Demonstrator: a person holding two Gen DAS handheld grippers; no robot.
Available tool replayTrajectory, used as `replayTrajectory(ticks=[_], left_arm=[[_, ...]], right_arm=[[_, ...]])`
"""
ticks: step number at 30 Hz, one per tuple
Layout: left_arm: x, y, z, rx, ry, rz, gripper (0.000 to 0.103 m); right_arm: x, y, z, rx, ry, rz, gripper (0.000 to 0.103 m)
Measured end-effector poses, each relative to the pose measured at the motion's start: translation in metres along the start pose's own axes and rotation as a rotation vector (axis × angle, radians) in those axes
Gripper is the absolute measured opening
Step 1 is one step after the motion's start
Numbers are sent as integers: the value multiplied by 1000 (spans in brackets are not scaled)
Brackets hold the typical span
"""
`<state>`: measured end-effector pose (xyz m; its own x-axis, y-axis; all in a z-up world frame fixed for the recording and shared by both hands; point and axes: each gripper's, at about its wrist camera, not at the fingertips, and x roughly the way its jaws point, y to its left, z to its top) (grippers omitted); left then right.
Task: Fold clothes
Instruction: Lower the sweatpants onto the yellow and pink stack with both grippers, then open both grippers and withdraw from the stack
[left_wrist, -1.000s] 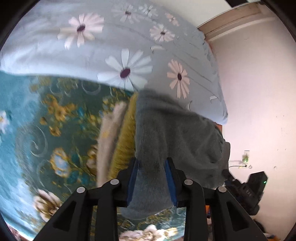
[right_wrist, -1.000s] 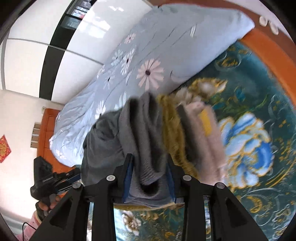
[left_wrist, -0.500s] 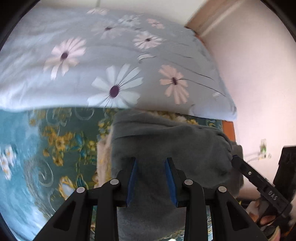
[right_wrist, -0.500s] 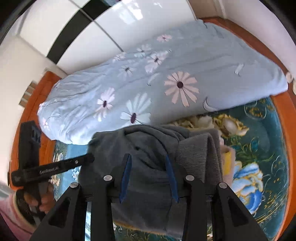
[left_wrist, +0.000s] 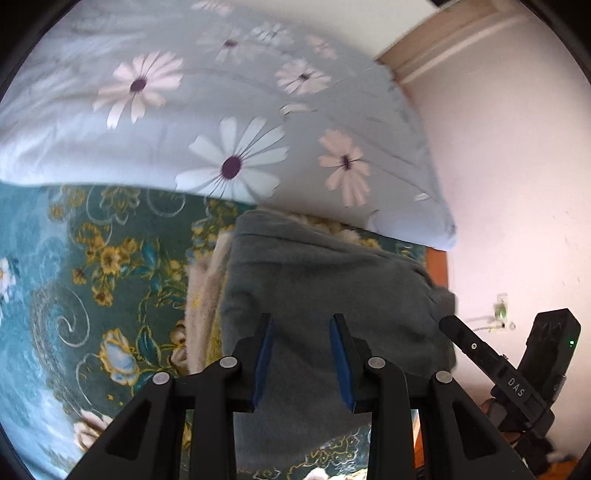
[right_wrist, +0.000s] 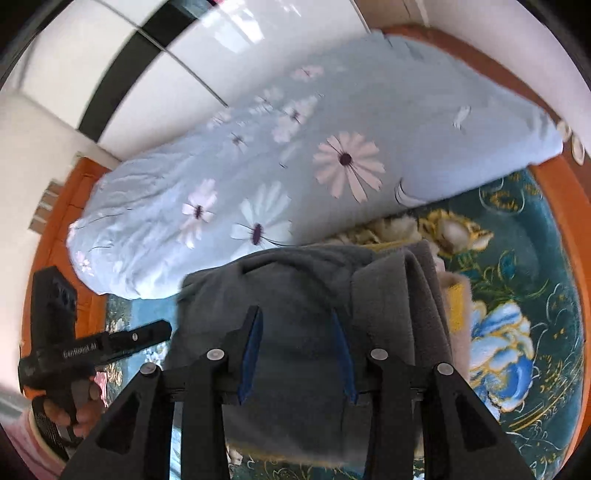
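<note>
The left gripper (left_wrist: 301, 354) and the right gripper (right_wrist: 295, 354) each stand narrowly parted with grey garment (left_wrist: 332, 302) between their blue pads; whether the pads pinch the cloth cannot be told. The right jaws have just been opening a little. The garment tops a stack (right_wrist: 454, 295) of folded clothes on the teal floral sheet (left_wrist: 92, 295), its long axis running away from the grippers. Bare sheet lies to either side. Beyond, touching the stack, is the daisy quilt (right_wrist: 332, 147), then the wooden bed edge (right_wrist: 554, 184).

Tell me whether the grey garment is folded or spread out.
Folded: the grey garment lies doubled in layers, a thick folded edge at one side, atop the cream and yellow clothes.
</note>
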<state>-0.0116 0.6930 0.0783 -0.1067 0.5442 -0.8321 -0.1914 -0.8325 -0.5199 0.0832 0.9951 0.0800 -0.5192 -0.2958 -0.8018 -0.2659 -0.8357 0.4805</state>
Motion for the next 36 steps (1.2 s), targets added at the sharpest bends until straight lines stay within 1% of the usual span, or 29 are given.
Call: replayTrajectory(ticks=[2,3,6,9,12,16,21,24,27,29,31,32,34,36], left_arm=[[-9,-8,-13,70,-20,7,37],[-10,-12,-20,104,-25,17,39],[-3,-18,-42,186,-19,65,39],[19,-14,-54,207,28,113,39],[38,-6,-55,207,53,148,39],[49,-4,-48,209,64,164,39],[51,-11,-47,233,68,174,39],[45,-14,-52,245,65,184,39],[32,-17,-60,257,64,182,40],[21,-18,-65,266,52,172,40],[8,-18,-69,287,46,165,46],[1,-17,-73,296,44,164,47],[-12,-14,-80,293,27,165,53],[-22,-11,-90,308,20,165,56]], right_arm=[[-17,6,-16,-22,-31,14,39],[-21,7,-24,-29,-39,5,39],[-29,8,-45,-40,-54,-23,39],[-17,1,-60,-24,-28,-27,40],[3,-9,-64,-4,1,-60,40],[14,-12,-62,2,0,-75,40],[24,-15,-53,22,8,-82,40],[26,-15,-52,33,29,-95,40],[20,-10,-57,41,47,-110,40],[4,-3,-61,56,17,-103,40],[-11,4,-65,61,-15,-95,42],[-14,9,-70,61,-16,-98,43],[-20,19,-80,61,-17,-105,44],[-26,28,-89,61,-17,-112,44]])
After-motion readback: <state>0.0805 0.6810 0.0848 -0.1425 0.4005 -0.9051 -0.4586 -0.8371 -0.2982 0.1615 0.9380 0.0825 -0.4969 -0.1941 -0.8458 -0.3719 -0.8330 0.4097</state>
